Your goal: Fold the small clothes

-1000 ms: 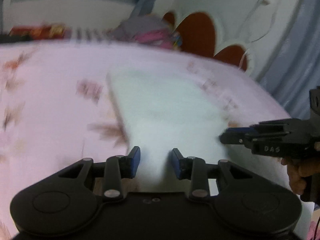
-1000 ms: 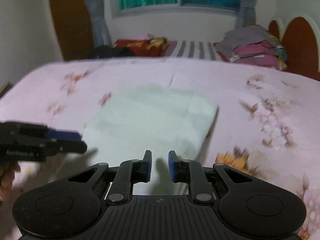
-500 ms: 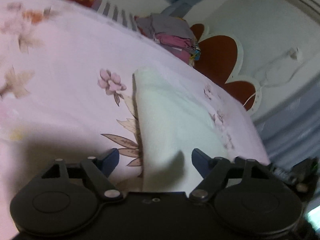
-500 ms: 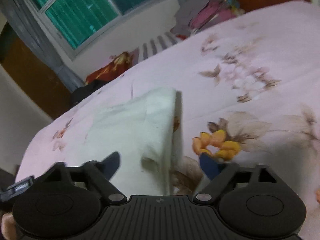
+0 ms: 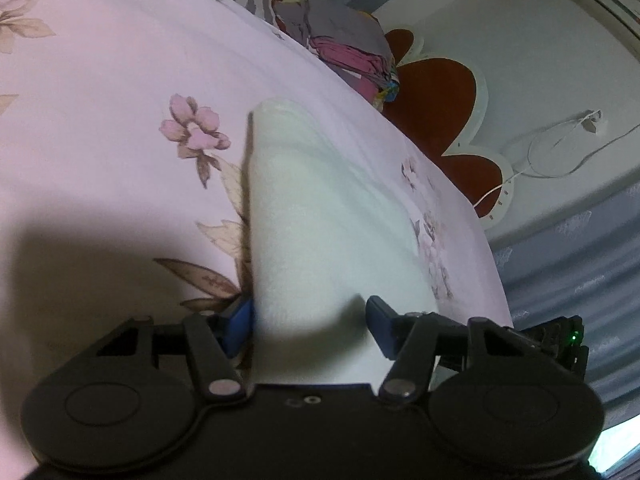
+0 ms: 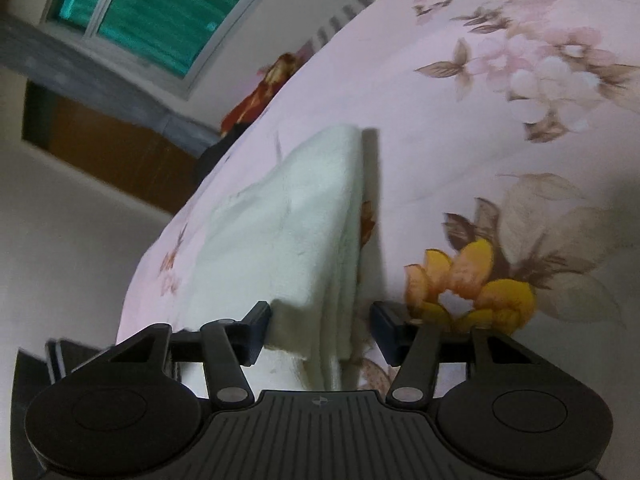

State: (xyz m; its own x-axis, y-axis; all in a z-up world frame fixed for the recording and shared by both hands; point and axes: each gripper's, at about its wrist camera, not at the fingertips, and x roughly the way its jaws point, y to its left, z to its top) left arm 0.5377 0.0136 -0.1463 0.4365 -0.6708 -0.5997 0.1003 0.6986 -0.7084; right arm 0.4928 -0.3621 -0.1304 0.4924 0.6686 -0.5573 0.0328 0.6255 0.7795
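Note:
A pale mint-white folded cloth lies on the pink floral bedsheet. My left gripper is open, tilted on its side, with the cloth's near left edge between its blue pads. In the right wrist view the cloth shows several stacked layers along its right edge. My right gripper is open and tilted too, its fingers either side of that near right corner. The right gripper's body shows at the left wrist view's lower right.
A pile of grey and pink folded clothes sits at the far edge of the bed by the red and white headboard. A window and a red patterned pillow lie beyond the bed.
Both grippers have opened from nearly shut, rolled onto their sides and dropped low onto the cloth's near corners, so each now straddles an edge of the cloth.

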